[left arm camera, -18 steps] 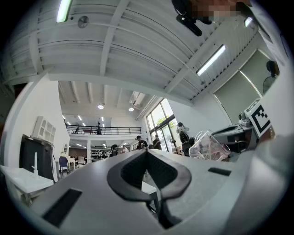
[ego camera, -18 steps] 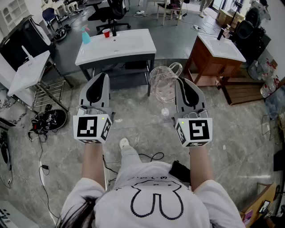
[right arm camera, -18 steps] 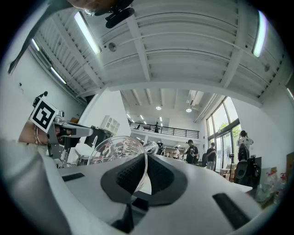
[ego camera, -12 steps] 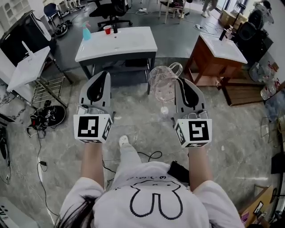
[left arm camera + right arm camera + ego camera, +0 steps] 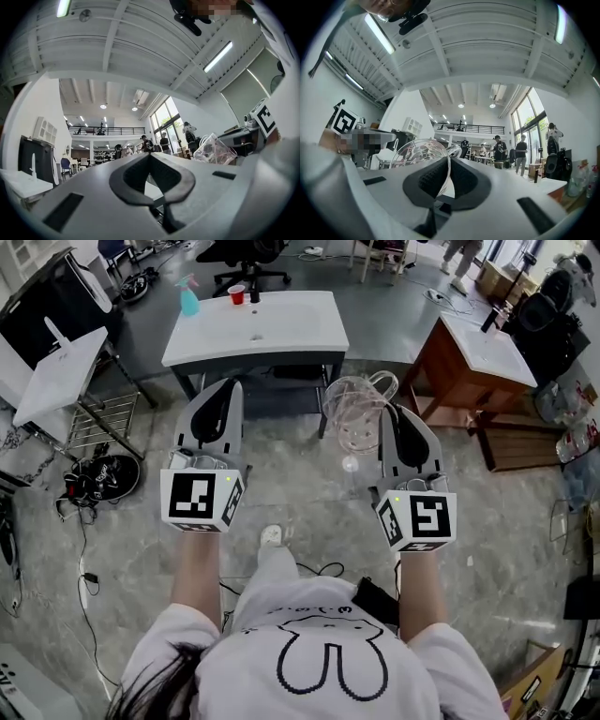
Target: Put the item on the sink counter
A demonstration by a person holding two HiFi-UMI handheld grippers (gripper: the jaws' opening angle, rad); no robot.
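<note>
A clear glass pitcher [image 5: 356, 413] with a handle hangs tilted in the air, and my right gripper [image 5: 392, 412] is shut on its rim. In the right gripper view the glass wall [image 5: 417, 157] runs between the two black pads of that gripper [image 5: 446, 161]. My left gripper [image 5: 223, 387] is held level beside it, jaws together with nothing in them; in its own view the left gripper [image 5: 150, 157] shows only the room beyond and the pitcher [image 5: 214, 150] off to the right. The white sink counter [image 5: 281, 334] on a dark frame stands just ahead of both grippers.
On the counter's far edge stand a blue spray bottle [image 5: 188, 298], a red cup [image 5: 236, 294] and a black faucet [image 5: 254, 294]. A wooden vanity with a white basin [image 5: 478, 348] is at the right, another white basin [image 5: 56, 371] at the left. Cables lie on the stone floor [image 5: 103, 493].
The person has stepped forward: the sink counter sits nearer and lower in the head view. Both grippers keep their pose, and the pitcher stays in the right one.
</note>
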